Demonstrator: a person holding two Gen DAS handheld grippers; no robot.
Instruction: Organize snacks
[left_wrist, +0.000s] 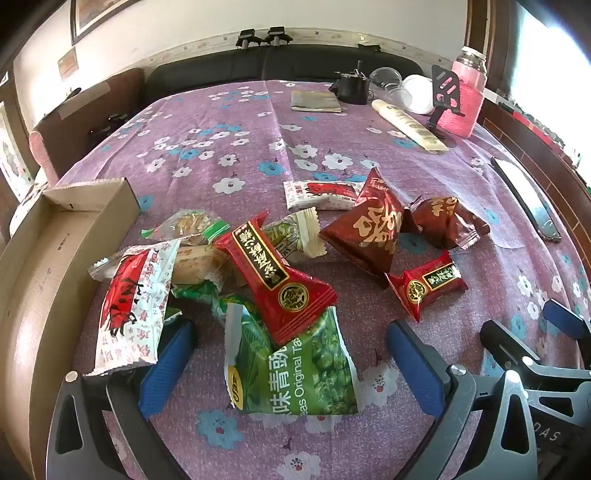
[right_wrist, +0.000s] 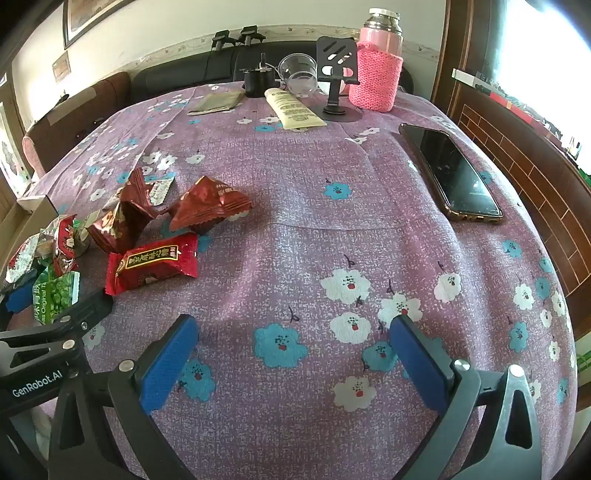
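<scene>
Snacks lie heaped ahead of your left gripper (left_wrist: 291, 354) — jaws spread, the green pea packet (left_wrist: 295, 369) between them, its long axis running away from you. Your right gripper (right_wrist: 291, 354), also spread, holds nothing — the pile sits well off to its left.

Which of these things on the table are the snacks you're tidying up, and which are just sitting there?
For the job:
green pea packet
long red packet
small red packet
dark red pyramid bags
white-and-red packets
cardboard box

Just lying about:
phone
pink flask
phone stand
cream tube
clear plastic cup
</scene>
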